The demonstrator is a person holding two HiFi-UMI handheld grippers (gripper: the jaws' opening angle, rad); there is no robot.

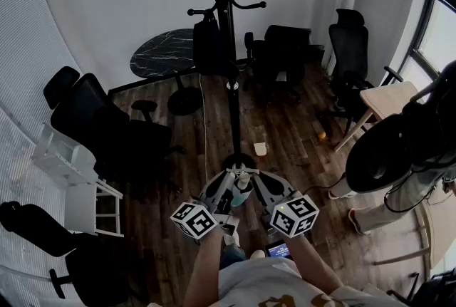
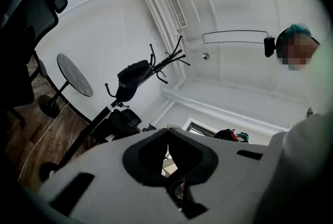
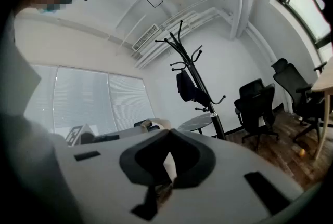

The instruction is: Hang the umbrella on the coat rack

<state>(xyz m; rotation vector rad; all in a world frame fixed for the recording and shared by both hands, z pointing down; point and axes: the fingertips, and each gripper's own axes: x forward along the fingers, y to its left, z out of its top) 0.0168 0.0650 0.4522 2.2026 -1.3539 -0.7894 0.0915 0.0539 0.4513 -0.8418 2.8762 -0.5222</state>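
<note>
Already hung | coat rack (image 1: 233,95) stood on wood floor | black folded umbrella (image 1: 206,45) hung from a lower hook, against the pole | left claw (image 1: 231,177) and right claw (image 1: 251,177) both closed, empty, tips nearly meeting.

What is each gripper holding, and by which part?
Nothing: the left gripper and right gripper are both shut and empty; the umbrella hangs on the coat rack.
</note>
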